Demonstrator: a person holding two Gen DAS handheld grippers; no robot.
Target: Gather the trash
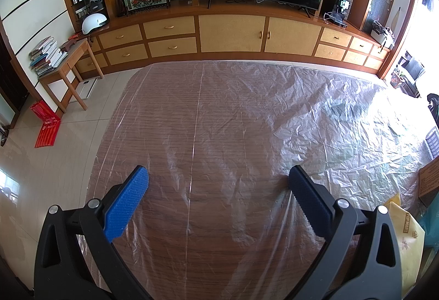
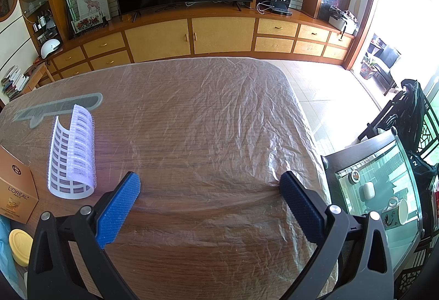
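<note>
Left gripper (image 1: 218, 182) hangs over the plastic-covered wooden table (image 1: 192, 121) with its blue pads spread wide and nothing between them; a yellow bag (image 1: 408, 239) lies at its right edge. Right gripper (image 2: 210, 184) is likewise wide apart and empty above the same table. To its left stand a curved white mesh piece (image 2: 72, 154), an orange L'Oréal box (image 2: 16, 190) and a yellow-lidded container (image 2: 20, 245). Beyond them lies a flat grey strip (image 2: 60, 106).
</note>
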